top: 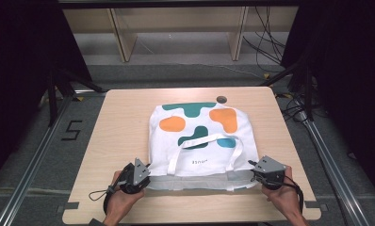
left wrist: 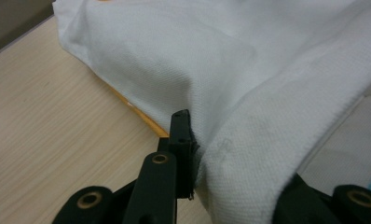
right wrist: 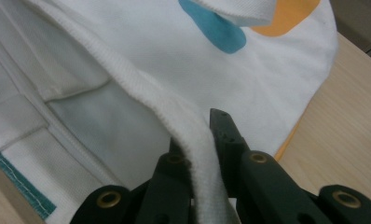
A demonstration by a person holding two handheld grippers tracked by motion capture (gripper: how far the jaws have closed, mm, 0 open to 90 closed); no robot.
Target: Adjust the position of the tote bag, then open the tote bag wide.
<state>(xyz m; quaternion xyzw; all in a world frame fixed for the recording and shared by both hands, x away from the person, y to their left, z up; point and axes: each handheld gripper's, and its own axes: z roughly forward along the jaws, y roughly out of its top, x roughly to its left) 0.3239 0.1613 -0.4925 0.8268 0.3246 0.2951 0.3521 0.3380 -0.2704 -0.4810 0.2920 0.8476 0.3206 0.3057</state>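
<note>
Wooden table (top: 124, 117), tote bag (top: 199, 141) rim pinched between both grippers' fingers (right wrist: 225, 135)

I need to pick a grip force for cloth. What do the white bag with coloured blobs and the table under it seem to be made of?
White tote bag with orange and teal blobs: apparently woven cotton canvas, matt; the gripper views show a coarse weave, a ribbed hem, soft folds. Pale table: wood or wood-look laminate, smooth, with faint straight grain; which one is unclear.

Black tool (top: 147, 181) jaws, brass rivets, grey triangular plates, trailing cables
</note>
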